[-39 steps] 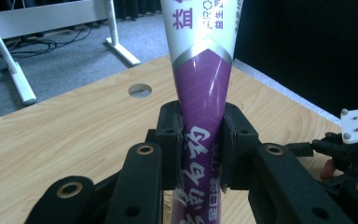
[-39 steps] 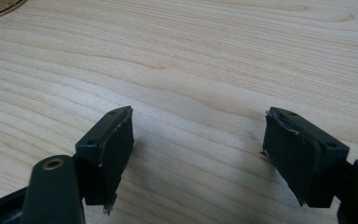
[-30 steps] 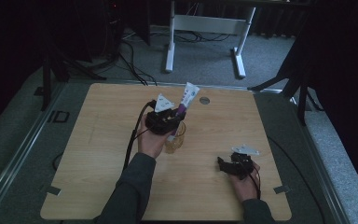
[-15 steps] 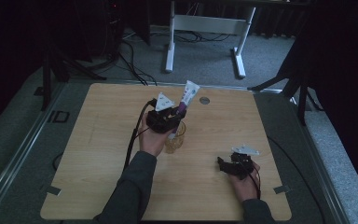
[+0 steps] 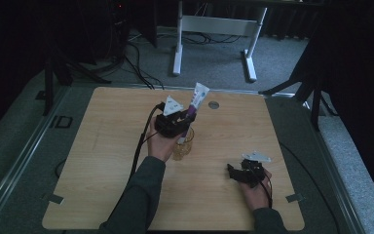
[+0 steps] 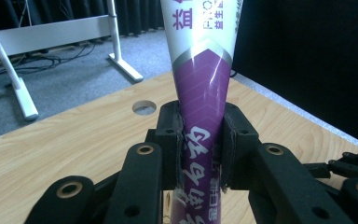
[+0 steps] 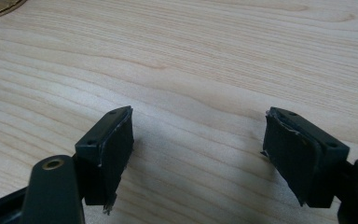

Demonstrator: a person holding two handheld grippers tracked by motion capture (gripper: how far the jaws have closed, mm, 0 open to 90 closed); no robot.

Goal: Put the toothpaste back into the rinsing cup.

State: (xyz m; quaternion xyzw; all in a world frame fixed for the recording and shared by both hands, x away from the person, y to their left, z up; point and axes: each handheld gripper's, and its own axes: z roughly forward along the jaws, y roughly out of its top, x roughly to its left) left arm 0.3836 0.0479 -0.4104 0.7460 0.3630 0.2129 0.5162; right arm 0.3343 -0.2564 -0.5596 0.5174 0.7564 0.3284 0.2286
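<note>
My left hand-held gripper (image 5: 184, 122), clamped on the tube (image 5: 195, 101), has drifted slightly left, tube end now over the cup (image 5: 183, 144), while my right hand-held gripper (image 7: 198, 154) rests open on the worktop (image 5: 102, 146).

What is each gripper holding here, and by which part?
Left gripper clamps the toothpaste tube on its purple lower body. Right gripper is open, holding nothing.
</note>
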